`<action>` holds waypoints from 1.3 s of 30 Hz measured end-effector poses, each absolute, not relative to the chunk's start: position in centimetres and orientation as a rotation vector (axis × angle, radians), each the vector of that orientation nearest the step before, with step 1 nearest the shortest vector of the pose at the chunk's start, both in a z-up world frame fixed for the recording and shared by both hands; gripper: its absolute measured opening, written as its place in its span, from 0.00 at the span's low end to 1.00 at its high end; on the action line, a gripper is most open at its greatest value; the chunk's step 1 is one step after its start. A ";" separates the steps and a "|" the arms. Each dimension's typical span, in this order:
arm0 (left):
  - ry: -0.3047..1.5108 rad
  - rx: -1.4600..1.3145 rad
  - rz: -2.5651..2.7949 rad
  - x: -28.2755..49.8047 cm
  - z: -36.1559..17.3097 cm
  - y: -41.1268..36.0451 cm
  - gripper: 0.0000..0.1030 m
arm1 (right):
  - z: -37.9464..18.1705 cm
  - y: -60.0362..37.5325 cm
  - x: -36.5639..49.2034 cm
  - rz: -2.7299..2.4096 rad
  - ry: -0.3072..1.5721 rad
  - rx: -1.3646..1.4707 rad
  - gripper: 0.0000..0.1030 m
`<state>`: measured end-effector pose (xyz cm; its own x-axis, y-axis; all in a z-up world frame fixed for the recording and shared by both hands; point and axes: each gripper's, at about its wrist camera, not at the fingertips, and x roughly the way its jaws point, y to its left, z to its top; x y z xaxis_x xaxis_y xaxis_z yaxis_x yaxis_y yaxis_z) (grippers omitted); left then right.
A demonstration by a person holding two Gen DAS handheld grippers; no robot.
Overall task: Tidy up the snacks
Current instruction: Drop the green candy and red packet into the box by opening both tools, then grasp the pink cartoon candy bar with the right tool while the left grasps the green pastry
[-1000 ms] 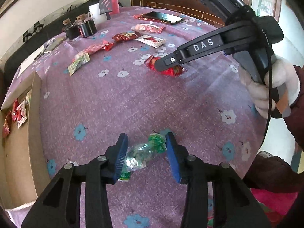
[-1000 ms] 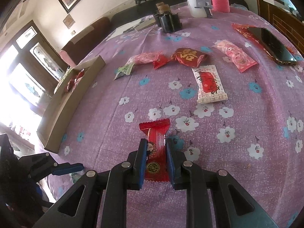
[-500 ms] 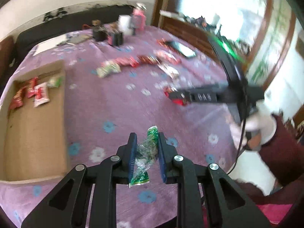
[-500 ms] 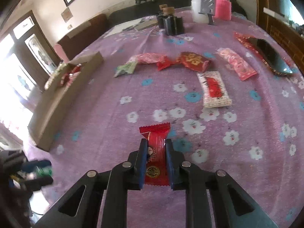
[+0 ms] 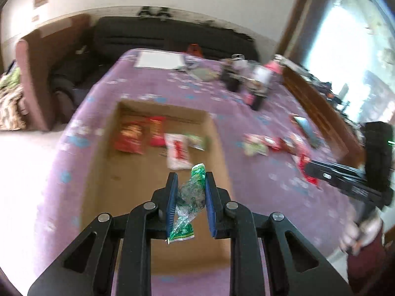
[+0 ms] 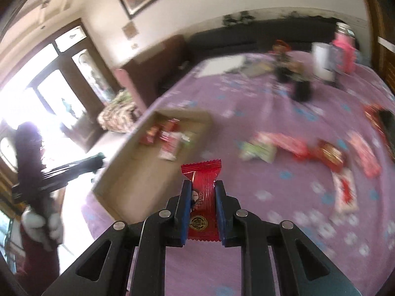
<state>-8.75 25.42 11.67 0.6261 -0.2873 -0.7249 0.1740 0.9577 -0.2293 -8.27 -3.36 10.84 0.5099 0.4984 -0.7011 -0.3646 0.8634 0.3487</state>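
Left wrist view shows our left gripper (image 5: 189,185) pinching a crinkled clear-and-green snack packet (image 5: 190,197) between its blue pads, held in the air over the near part of the shallow brown cardboard box (image 5: 222,148). Inside the box, at its far end, four packets already lie in a row: two red ones (image 5: 140,135), a white one with red print (image 5: 178,154) and a small green one (image 5: 197,141).

From the right wrist view, our right gripper (image 6: 203,190) is clamped on a glossy red foil snack packet (image 6: 203,192), carried just beside the box's near right corner, above the purple flowered tablecloth (image 6: 284,222).

We judge the sorting partly done. Two packets are on their way to the box and not yet dropped. Still loose on the cloth, well to the right of the box, are several more wrappers (image 6: 296,148), red, pink, green and white, though blur keeps us from counting them exactly.
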 end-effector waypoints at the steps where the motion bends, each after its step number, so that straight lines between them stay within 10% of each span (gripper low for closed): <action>1: 0.862 -0.144 -0.243 -8.0 11.2 26.0 0.18 | 11.1 -2.0 -7.7 0.543 0.893 0.160 0.18; 16: 0.991 -0.303 -0.095 -0.6 3.7 31.1 0.19 | 3.3 14.6 -0.7 0.694 1.061 0.089 0.17; 21: 0.964 -0.303 -0.079 -0.9 4.4 31.5 0.44 | 1.9 15.8 0.2 0.690 1.079 0.085 0.21; 39: 0.822 -0.308 -0.265 -10.5 11.1 25.2 0.54 | 6.3 -2.4 2.7 0.304 0.916 0.172 0.39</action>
